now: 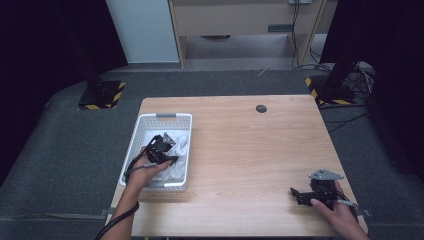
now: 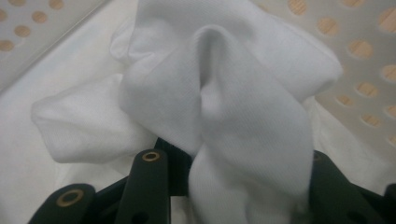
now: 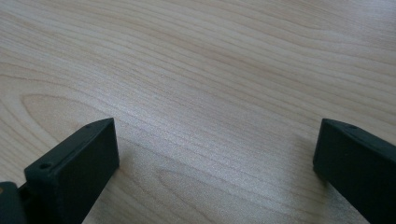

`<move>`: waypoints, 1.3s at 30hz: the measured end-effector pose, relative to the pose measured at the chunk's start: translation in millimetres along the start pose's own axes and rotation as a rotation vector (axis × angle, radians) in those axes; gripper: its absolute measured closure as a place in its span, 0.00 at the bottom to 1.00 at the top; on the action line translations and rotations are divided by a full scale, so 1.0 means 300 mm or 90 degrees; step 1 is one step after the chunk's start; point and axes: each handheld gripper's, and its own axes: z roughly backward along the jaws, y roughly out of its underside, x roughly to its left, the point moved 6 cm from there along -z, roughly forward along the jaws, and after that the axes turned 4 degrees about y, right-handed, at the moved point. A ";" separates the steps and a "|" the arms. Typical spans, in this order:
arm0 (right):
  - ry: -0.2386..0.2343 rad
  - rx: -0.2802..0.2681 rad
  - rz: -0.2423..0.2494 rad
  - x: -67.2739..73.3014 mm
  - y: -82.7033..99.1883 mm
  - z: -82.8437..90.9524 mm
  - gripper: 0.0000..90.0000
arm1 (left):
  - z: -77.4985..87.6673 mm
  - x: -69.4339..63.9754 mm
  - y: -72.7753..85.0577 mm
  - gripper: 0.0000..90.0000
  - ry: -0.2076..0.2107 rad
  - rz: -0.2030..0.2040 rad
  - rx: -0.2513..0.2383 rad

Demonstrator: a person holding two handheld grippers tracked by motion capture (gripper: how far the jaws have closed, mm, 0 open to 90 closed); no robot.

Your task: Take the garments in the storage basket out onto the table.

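A white perforated basket (image 1: 150,118) stands at the table's left side with white cloth (image 1: 182,144) in it. My left gripper (image 1: 170,156) reaches down into the basket. In the left gripper view a bunched fold of the white cloth (image 2: 224,93) rises between the black jaws, which pinch it at its base, and the basket's holed wall (image 2: 369,70) runs behind. My right gripper (image 1: 296,195) rests low near the table's front right corner. Its jaws stand wide apart in the right gripper view, open (image 3: 217,154) over bare wood with nothing between them.
The wooden table (image 1: 250,145) has a dark round grommet (image 1: 261,108) near its far edge. Two stand bases with yellow-black stripes (image 1: 100,95) (image 1: 330,92) sit on the grey floor beyond the table. A wooden cabinet (image 1: 240,20) stands at the back.
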 end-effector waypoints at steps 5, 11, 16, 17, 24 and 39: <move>0.000 0.000 0.000 0.000 0.000 0.000 0.00 | 0.016 0.000 -0.004 0.69 -0.002 0.002 -0.011; 0.000 0.000 0.001 0.000 0.000 0.000 0.00 | 0.036 0.007 -0.013 0.70 -0.004 0.005 -0.022; 0.001 -0.001 0.001 0.000 -0.001 -0.001 0.00 | 0.048 0.008 -0.016 0.70 -0.005 0.006 -0.033; 0.000 0.000 0.001 0.000 -0.001 -0.001 0.00 | 0.051 0.008 -0.016 0.70 -0.004 0.005 -0.034; 0.000 -0.001 0.001 0.000 -0.002 -0.002 0.01 | 0.082 0.007 -0.025 0.70 -0.009 0.003 -0.055; 0.000 -0.001 0.002 0.000 -0.003 -0.003 0.00 | 0.164 0.005 -0.056 0.69 -0.019 -0.005 -0.094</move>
